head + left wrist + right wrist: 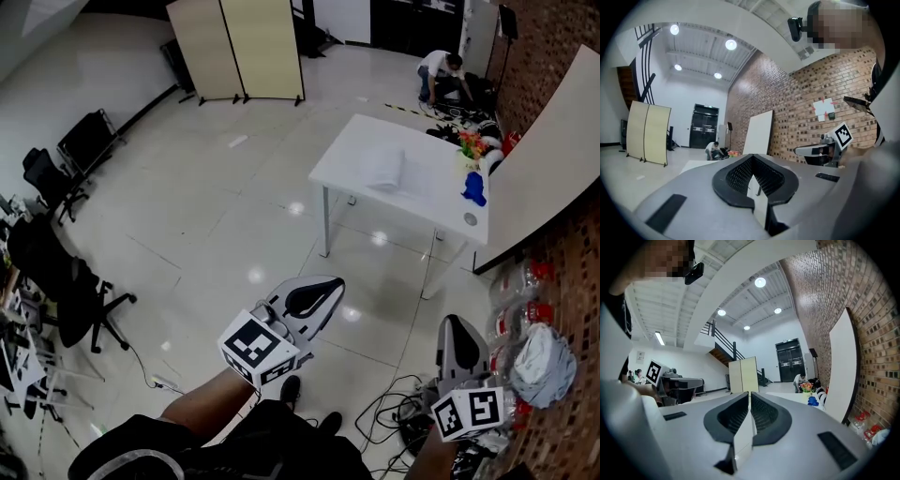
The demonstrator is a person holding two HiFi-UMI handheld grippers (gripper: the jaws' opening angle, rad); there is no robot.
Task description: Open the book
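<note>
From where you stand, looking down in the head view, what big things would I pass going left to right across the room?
Black office chair → folding screen → white table → leaning white board.

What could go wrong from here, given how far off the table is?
1. Loose cables lie on the floor underfoot; walking to the white table could snag them.
2. The pale book barely stands out from the tabletop, so the left tongs and right tongs, both shut and empty, may miss its cover's edge.
3. The blue object and flowers stand near the book; a wide sweep could topple them.
</note>
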